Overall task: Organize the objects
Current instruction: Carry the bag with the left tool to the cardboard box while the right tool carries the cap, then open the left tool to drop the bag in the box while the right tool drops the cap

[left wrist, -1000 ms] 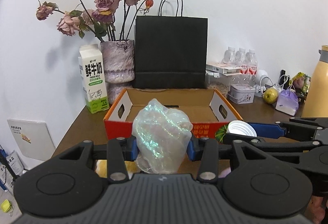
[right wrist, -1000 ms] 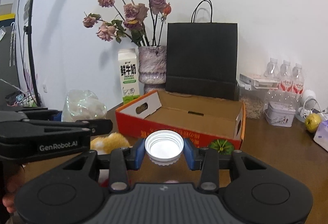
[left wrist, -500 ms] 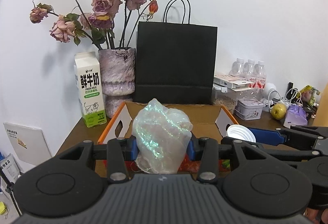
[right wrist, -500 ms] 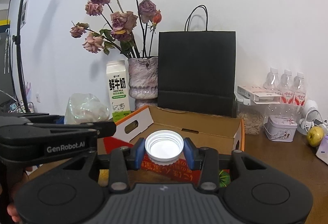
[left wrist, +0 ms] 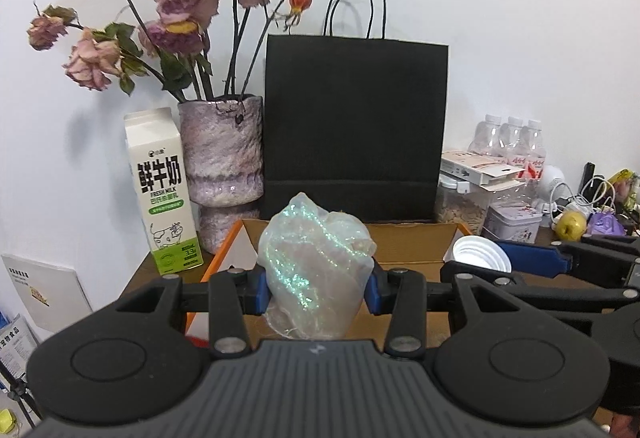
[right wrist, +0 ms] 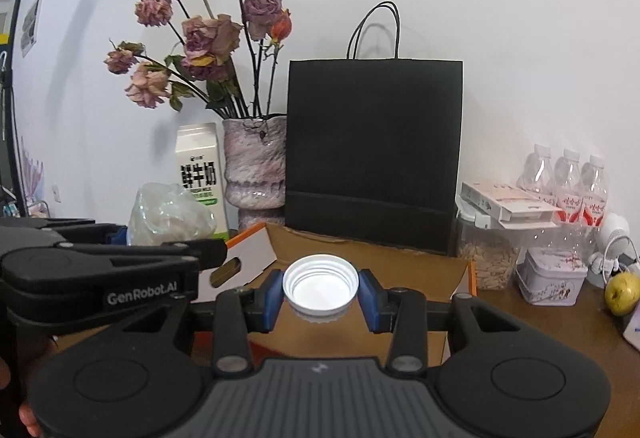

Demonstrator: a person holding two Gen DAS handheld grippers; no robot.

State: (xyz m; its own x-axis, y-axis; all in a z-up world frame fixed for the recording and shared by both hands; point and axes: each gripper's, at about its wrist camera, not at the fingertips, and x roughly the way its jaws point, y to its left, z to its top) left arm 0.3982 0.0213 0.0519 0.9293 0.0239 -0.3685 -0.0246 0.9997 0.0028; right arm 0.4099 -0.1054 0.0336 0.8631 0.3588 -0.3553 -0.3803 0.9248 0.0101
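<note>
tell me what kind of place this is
Probably a home or small office side table against a white wall: a vase of dried roses, a milk carton, a black paper bag and water bottles crowd it.

Iridescent crinkled plastic bag (left wrist: 316, 262); smooth white plastic lid (right wrist: 320, 286); matt cardboard box (right wrist: 400, 262).

Both wrist cams: close, tilted down, facing 12 o'clock; shared: cardboard box (left wrist: 408, 238) (right wrist: 372, 258), black paper bag (left wrist: 356, 125) (right wrist: 374, 153).
</note>
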